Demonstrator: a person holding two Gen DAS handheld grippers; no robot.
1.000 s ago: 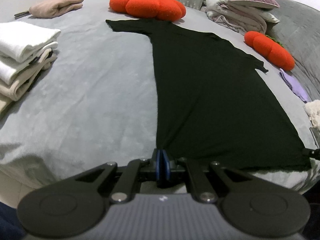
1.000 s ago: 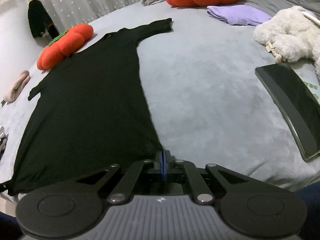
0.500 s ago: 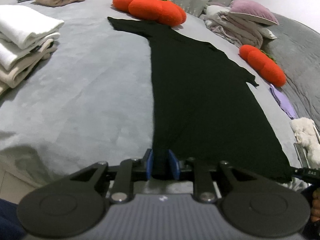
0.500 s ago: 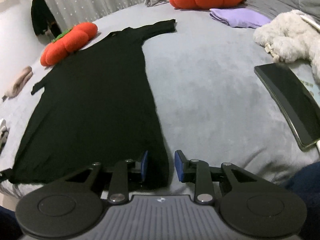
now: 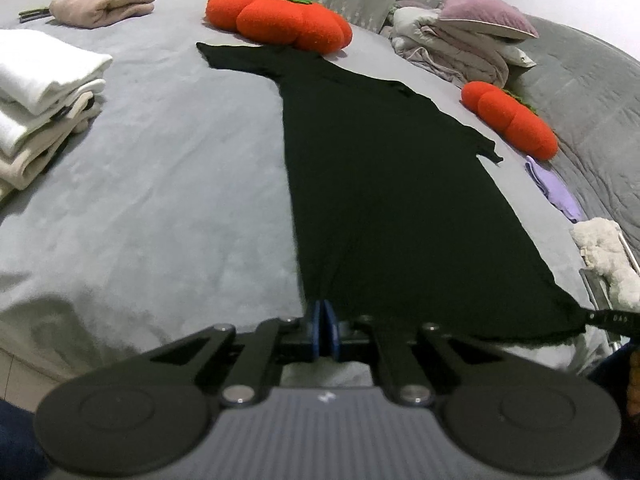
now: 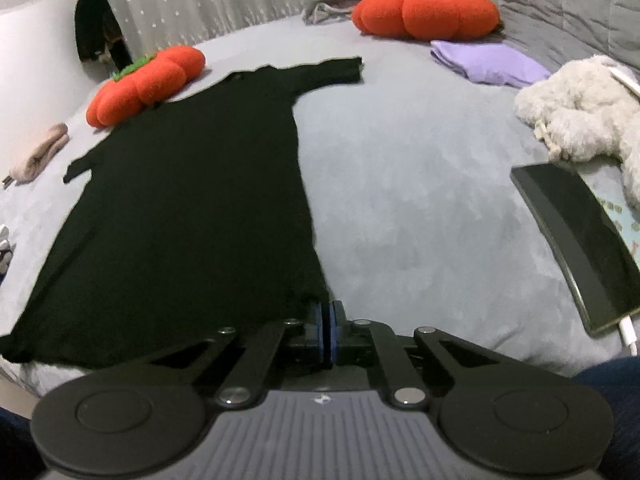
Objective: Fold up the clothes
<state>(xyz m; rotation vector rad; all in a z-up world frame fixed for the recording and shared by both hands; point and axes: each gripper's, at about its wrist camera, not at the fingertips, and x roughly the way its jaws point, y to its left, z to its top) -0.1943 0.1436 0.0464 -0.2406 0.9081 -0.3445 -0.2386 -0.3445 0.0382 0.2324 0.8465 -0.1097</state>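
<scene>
A long black dress [image 5: 384, 184] lies flat on the grey bed [image 5: 168, 184], sleeves at the far end and hem toward me. My left gripper [image 5: 325, 314] has its blue pads closing tight on the hem's left corner. In the right wrist view the same dress [image 6: 192, 208] stretches away to the left, and my right gripper [image 6: 325, 310] is closing its pads on the hem's right corner. The right gripper's tip [image 5: 610, 317] also shows at the far right of the left wrist view, at the other end of the hem.
Two orange pumpkin cushions [image 5: 280, 16] [image 5: 512, 124] sit by the dress's sleeves. Folded white and beige clothes [image 5: 36, 96] are stacked at left, a pink bundle [image 5: 104, 2] behind. A lilac garment [image 6: 488, 62], a fluffy white toy [image 6: 580, 108] and a dark tablet [image 6: 576, 244] lie right.
Both grippers opened around the hem corners half a second ago and have now shut on them again. The dress and the hands have hardly shifted.
</scene>
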